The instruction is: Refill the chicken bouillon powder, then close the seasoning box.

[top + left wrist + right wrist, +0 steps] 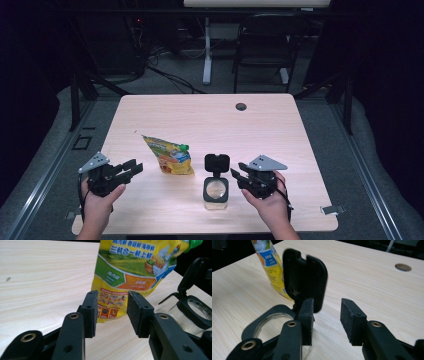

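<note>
A yellow printed pouch (170, 156) with a green cap stands on the wooden table (280, 130), left of centre. To its right stands a clear glass jar (216, 192) with its black hinged lid (217, 163) flipped up. My left gripper (134, 169) hovers left of the pouch, open, its jaws aimed at it. In the left gripper view the pouch (132, 267) stands just beyond the open left gripper (111, 296), apart from the pads, and the jar (197, 312) is at the right. My right gripper (236, 174) is open beside the jar's right side. Its own view puts the raised lid (305, 277) just ahead of the right gripper (327, 303).
A round cable hole (241, 106) sits near the table's far edge. A dark chair (265, 40) and a white desk leg (207, 50) stand on the floor beyond the table. Bare wood stretches across the far half and right side.
</note>
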Demonstrator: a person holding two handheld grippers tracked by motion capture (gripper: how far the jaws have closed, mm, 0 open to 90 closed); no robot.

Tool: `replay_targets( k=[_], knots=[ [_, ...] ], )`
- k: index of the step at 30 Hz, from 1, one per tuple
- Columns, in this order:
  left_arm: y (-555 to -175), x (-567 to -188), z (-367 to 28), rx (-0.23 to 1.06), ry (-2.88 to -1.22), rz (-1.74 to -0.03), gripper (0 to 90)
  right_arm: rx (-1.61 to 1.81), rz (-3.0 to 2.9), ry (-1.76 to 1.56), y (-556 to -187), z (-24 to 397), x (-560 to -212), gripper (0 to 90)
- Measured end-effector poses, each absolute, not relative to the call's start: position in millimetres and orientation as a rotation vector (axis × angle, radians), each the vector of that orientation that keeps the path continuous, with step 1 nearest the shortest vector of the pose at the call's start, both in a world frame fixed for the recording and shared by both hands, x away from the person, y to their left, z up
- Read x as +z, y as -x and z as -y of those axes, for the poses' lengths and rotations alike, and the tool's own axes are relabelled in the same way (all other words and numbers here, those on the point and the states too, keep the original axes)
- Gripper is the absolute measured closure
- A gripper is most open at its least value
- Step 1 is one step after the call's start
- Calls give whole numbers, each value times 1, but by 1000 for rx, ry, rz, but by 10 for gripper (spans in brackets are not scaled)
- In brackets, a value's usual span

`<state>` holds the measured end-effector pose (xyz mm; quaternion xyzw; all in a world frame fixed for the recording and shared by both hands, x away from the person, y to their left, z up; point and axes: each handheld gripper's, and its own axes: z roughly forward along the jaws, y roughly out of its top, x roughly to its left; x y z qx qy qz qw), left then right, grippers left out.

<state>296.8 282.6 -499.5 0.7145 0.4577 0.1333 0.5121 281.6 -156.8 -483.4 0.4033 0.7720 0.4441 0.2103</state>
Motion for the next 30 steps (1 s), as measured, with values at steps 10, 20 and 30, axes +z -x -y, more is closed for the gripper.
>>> replay_targets(
  k=[10,20,30],
  knots=[
    [-299,-498,-288,316,-1730,-1136,558,1213,-2216,-1058,-291,131,-462,625],
    [-302,-499,-291,324,-1725,-1155,529,1171,-2286,-1014,-304,105,-455,651],
    [-302,-497,-300,332,-1708,-1173,554,1158,-2268,-992,-307,96,-442,653]
  ],
)
